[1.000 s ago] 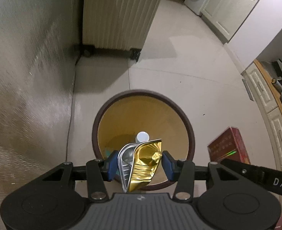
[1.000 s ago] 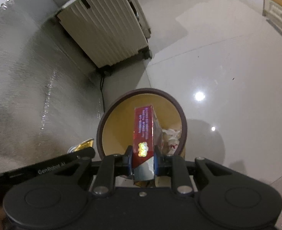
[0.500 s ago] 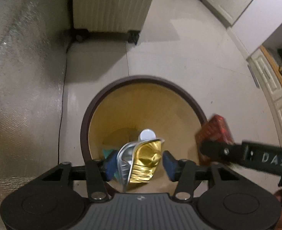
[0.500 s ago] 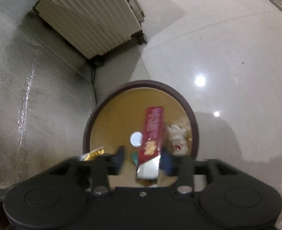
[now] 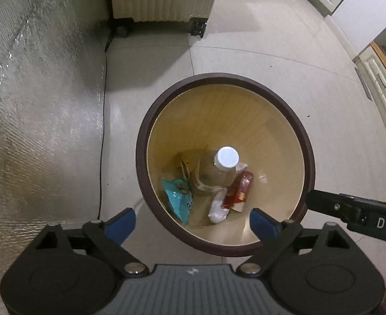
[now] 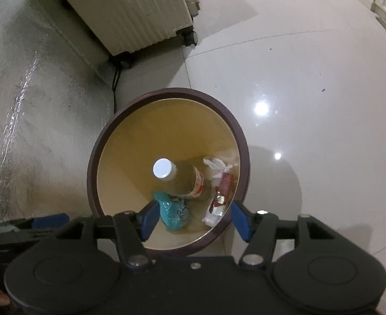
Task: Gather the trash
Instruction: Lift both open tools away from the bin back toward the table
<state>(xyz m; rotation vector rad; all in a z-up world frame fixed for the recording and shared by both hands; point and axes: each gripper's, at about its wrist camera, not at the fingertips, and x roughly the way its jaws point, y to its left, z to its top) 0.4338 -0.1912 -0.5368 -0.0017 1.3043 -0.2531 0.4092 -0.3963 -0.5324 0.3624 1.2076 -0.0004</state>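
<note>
1. Left tool: its jaws have just been opening and now stand spread, with nothing between them, above the round brown-rimmed, tan-lined waste bin.
2. Inside the bin lie a teal wrapper, a white-capped clear bottle and a red carton.
3. Right tool: jaws just opening, apart and empty; only its view shows crumpled white paper by the far-right wall.

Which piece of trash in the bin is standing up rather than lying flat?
The clear bottle with the white cap: it leans upright, cap toward the camera. The teal wrapper, red packet and white tissue lie flat.
</note>
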